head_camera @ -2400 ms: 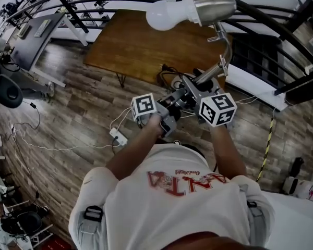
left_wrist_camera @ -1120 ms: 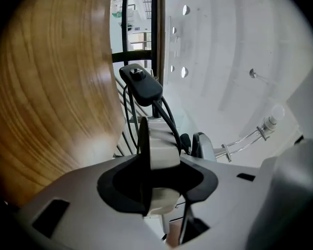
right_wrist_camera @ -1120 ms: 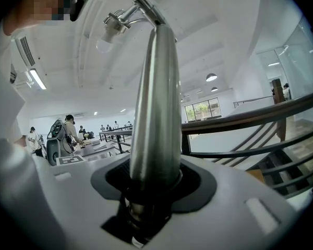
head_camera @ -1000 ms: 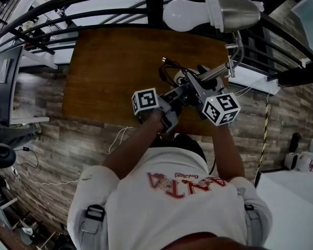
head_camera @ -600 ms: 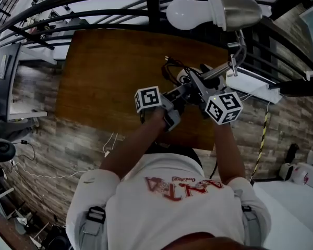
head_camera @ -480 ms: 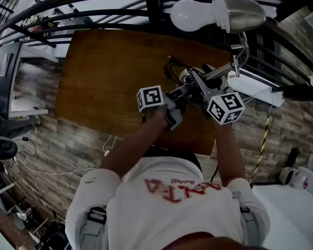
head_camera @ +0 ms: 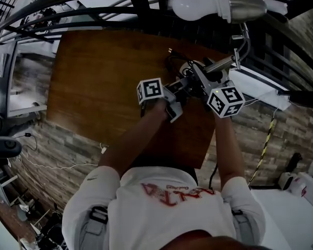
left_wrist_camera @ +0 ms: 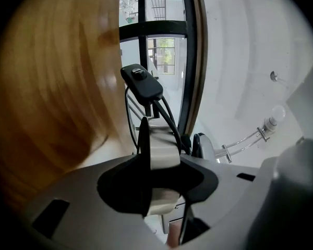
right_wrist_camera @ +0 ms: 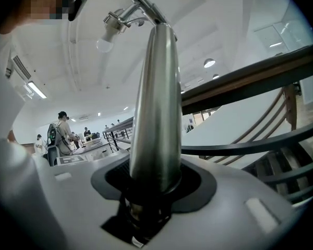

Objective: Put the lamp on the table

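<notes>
The lamp (head_camera: 246, 4) looks top-heavy with a breakable bulb (head_camera: 190, 5) — so the right gripper (right_wrist_camera: 150, 194) squeezes its slippery metal pole (right_wrist_camera: 154, 113) and the left gripper (left_wrist_camera: 157, 184) pinches its base rim (left_wrist_camera: 160, 150).

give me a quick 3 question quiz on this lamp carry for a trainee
1. True or false: the lamp stands on the wooden table with no gripper on it.
2. What is clamped in the right gripper? A the bulb; B the lamp's metal stem; C the cord switch.
3. Fill in: the left gripper is shut on the lamp's round ____.
Key: 1 false; 2 B; 3 base.
</notes>
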{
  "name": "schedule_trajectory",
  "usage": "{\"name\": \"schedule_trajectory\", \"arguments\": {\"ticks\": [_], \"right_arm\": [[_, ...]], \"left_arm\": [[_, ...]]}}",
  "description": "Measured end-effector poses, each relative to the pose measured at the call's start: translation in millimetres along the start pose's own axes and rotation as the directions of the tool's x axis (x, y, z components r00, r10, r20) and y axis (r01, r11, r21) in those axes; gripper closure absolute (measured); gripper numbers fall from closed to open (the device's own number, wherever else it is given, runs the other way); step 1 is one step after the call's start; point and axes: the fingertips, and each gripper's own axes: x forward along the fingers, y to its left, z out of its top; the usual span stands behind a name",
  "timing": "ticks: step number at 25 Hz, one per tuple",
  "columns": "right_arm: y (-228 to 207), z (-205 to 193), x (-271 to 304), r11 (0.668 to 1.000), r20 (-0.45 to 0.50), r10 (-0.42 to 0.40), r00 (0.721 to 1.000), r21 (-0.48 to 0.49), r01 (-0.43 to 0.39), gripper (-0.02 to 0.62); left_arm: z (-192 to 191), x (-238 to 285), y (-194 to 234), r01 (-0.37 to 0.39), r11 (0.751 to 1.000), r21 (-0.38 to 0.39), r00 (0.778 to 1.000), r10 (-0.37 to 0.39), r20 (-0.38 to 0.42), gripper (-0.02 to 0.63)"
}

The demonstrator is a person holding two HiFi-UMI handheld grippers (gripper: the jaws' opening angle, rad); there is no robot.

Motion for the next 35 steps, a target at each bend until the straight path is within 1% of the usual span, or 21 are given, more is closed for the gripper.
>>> {"name": "schedule_trajectory", "arguments": {"ticks": [5,9,12,17,21,25,28,31,35], "right_arm": [[-31.4,-6.9,23.1,1.0,-0.005,0.01,1.0,-0.014,-0.01,0.4],[-46.0,-13.8,31.1,1.0,-0.004,0.022,1.0,-0.008,-0.022,0.4],[-53.8,-21.6,36.7,1.0,-0.01,0.014,1.0,0.01,-0.014,0.4],[-58.9,-31.0,37.1,0.999,-0.015,0.001,1.0,0.035,0.0,0.4],[-58.5,-32.0,36.7,1.0,-0.014,0.001,1.0,0.031,0.0,0.4],[-58.6,-34.6,41.4,0.999,-0.027,-0.014,1.0,0.031,0.015,0.399],[-59.8,-34.4,42.3,0.999,-0.029,-0.008,1.0,0.046,0.009,0.396],[-61.3,-33.5,45.9,0.999,-0.031,0.0,1.0,0.052,0.002,0.396],[-59.7,-35.0,45.9,0.999,-0.036,0.001,0.999,0.055,0.001,0.396]], "left_arm": [[24.4,27.9,18.1,0.016,1.0,-0.011,1.0,-0.016,0.004,0.437],[33.4,39.5,29.6,0.008,1.0,0.001,1.0,-0.008,0.007,0.437],[37.0,43.0,39.3,-0.005,1.0,-0.005,1.0,0.005,0.003,0.437],[35.3,44.0,47.2,-0.023,1.0,-0.011,1.0,0.023,-0.003,0.437],[34.8,43.6,48.6,-0.022,1.0,-0.016,1.0,0.022,0.0,0.437],[36.8,42.4,52.3,-0.019,0.999,-0.045,1.0,0.02,0.014,0.437],[36.0,43.7,53.2,-0.014,0.998,-0.055,1.0,0.014,0.013,0.437],[38.2,44.3,53.1,-0.02,0.999,-0.041,1.0,0.021,0.016,0.437],[38.5,40.3,52.2,-0.043,0.999,0.007,0.999,0.043,0.008,0.432]]}}
